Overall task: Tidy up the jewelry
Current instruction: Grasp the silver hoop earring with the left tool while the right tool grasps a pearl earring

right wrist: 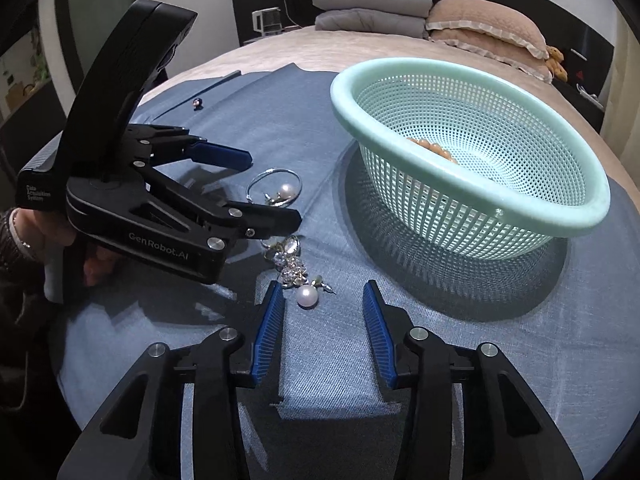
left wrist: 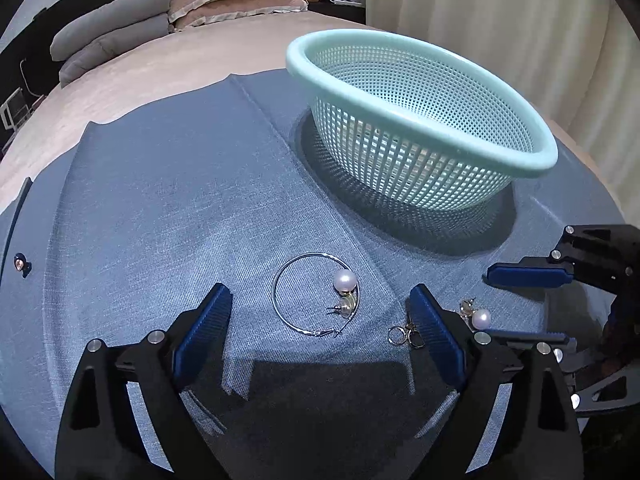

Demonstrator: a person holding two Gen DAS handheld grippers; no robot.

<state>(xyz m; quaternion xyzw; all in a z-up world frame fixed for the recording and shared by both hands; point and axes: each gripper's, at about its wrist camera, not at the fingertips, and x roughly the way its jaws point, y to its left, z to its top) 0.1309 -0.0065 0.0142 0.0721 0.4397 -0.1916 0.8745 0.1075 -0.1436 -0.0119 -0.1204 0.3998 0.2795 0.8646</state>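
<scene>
Left tongs (left wrist: pixel 320 300): spread wide, empty, low over the blue cloth (left wrist: pixel 180 200). Hoop earring (left wrist: pixel 315 294) directly between the fingers, flat on the cloth, with a pearl stud (left wrist: pixel 345 281) inside its ring, apparently touching. Small ring-shaped pieces (left wrist: pixel 404 335) against the inner face of the right-hand finger.

Right tongs (right wrist: pixel 324 300): moderately open, empty, also low. Second pearl earring (right wrist: pixel 307 295) just ahead, near the left finger, not centred. Cluster of sparkly pieces (right wrist: pixel 290 258) just beyond it, running under the left tongs' nearer finger.

Mint basket (right wrist: pixel 472 152) ahead and to the right of both tongs, holding some beaded piece (right wrist: pixel 432 148). One small stud (left wrist: pixel 19 264) far left, well apart.

Risks, as judged:
- Closing on the hoop likely to trap or flick the pearl stud within it.
- Thin wire liable to slip flat between broad pads.
- Soft cloth may bunch into the grip.
- Tongs near each other; collision possible.
- Fine pieces may drop through basket mesh.
</scene>
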